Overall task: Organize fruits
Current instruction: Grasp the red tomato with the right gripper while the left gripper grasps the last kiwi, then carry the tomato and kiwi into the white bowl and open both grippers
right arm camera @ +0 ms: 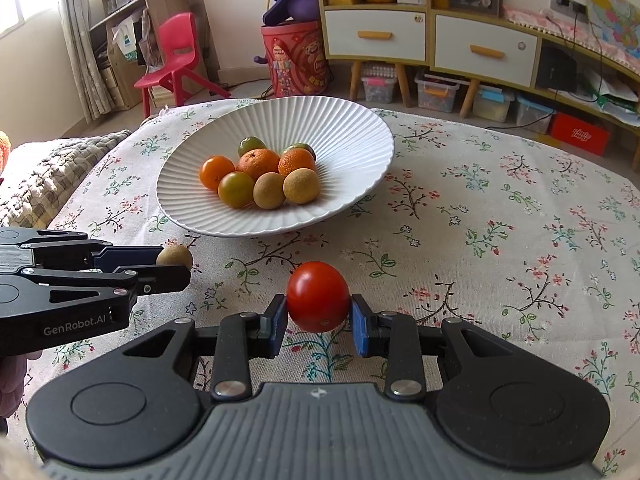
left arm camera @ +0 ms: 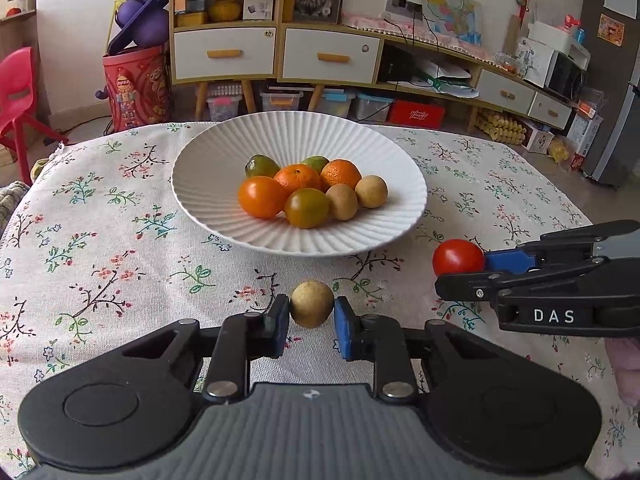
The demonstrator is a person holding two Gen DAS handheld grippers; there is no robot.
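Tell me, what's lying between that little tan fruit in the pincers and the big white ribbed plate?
Nothing but bare flowered tablecloth lies between the round tan fruit and the white ribbed plate, seen in the left wrist view.

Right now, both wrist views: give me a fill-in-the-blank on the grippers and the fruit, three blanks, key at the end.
1. The left gripper is shut on a small ____ fruit.
2. The right gripper is shut on a ____ tomato.
3. The white ribbed plate holds ____ fruits.
Missing words: tan; red; seven
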